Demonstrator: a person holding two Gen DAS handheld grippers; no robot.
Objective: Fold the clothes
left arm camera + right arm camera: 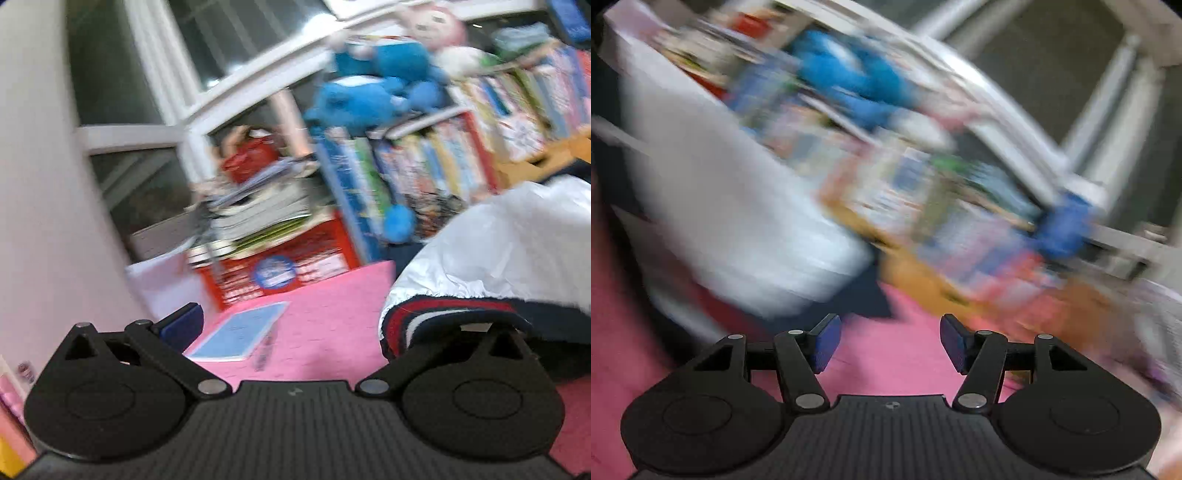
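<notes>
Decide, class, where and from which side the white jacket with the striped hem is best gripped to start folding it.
Probably the ribbed red, white and navy hem of the white jacket: it is thick, firm and faces the left gripper, whose jaws stand wide open. Come in low over the pink surface, from the side nearest this camera.

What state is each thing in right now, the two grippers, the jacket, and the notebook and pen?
Left gripper: open, its right finger hidden under the jacket cuff.
Right gripper: open, empty, above the pink surface.
Jacket: white, crumpled, not folded; striped cuff draped over the gripper's finger.
Notebook: closed, lying flat.
Pen: lying beside the notebook.
</notes>
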